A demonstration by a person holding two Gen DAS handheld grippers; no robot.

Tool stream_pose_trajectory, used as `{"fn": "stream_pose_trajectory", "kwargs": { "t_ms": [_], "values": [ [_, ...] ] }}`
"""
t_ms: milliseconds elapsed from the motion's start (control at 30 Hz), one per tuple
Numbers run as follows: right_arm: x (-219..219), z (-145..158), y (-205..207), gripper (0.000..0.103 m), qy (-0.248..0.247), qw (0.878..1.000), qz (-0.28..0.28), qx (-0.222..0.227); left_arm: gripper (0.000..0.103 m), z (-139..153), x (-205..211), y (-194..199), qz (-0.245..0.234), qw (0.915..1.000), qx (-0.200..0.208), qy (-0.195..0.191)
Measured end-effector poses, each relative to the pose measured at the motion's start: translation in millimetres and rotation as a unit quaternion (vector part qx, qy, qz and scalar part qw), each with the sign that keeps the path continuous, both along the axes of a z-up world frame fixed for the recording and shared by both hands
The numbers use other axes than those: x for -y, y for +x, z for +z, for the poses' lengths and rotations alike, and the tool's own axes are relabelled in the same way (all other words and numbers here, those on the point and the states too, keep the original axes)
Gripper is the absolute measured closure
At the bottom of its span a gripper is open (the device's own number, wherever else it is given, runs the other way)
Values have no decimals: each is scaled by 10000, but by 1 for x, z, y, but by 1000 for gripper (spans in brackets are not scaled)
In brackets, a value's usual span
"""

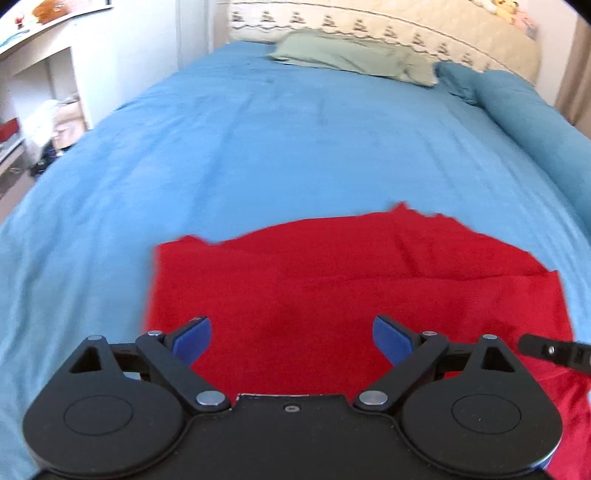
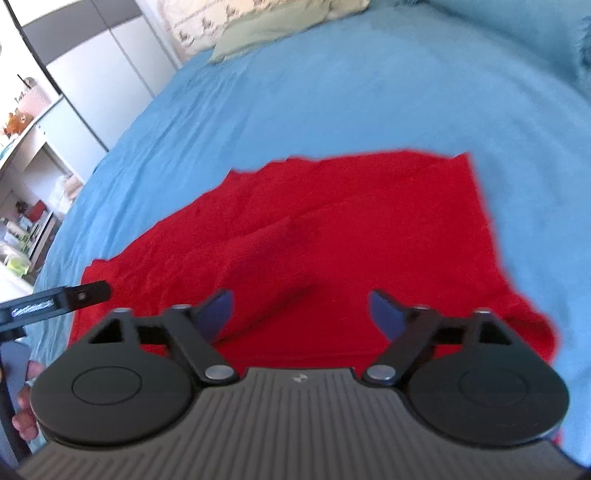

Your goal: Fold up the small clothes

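A red garment (image 1: 351, 273) lies spread on the blue bed sheet (image 1: 258, 147), with one layer folded over along a crease at its far right. It also shows in the right wrist view (image 2: 351, 221), with a raised wrinkle across its middle. My left gripper (image 1: 291, 341) is open and empty, above the garment's near edge. My right gripper (image 2: 301, 314) is open and empty, above the garment's near right part. Part of the right gripper (image 1: 554, 350) shows at the right edge of the left wrist view.
A green pillow (image 1: 351, 55) and a patterned cream headboard (image 1: 406, 29) are at the far end of the bed. A rolled blue blanket (image 1: 535, 118) lies along the right side. White shelves (image 1: 37, 92) with clutter stand left of the bed.
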State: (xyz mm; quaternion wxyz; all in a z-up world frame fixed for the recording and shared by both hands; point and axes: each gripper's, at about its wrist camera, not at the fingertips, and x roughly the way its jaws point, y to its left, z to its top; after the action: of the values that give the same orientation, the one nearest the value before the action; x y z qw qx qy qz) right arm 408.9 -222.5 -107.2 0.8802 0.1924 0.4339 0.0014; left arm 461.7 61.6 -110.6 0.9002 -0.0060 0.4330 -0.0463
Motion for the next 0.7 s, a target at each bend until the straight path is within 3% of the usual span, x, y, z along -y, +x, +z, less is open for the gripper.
{"fn": "stream_pose_trajectory", "kwargs": {
  "t_ms": [300,367,400,467,567,700],
  "values": [
    [-25,-34,31,37,310,9974,-540,-350,6,-2,-53,-15,392,9990,-126,-148],
    [-29,-34,34,56,189,9974,-608,-348,6,-3,-58,-16,412,9989,-154,-163],
    [-31,-35,36,71,83,9975,-596,-381,6,-3,-60,-15,427,9988,-168,-178],
    [-33,-33,40,83,-39,9978,-516,-412,6,0,-62,-14,454,9986,-179,-208],
    [-37,-19,41,83,-163,9987,-423,-227,6,4,-68,-17,468,9984,-170,-262],
    [-35,23,33,83,-132,9988,-319,351,6,7,-68,-15,454,9985,-148,-257]
  ]
}}
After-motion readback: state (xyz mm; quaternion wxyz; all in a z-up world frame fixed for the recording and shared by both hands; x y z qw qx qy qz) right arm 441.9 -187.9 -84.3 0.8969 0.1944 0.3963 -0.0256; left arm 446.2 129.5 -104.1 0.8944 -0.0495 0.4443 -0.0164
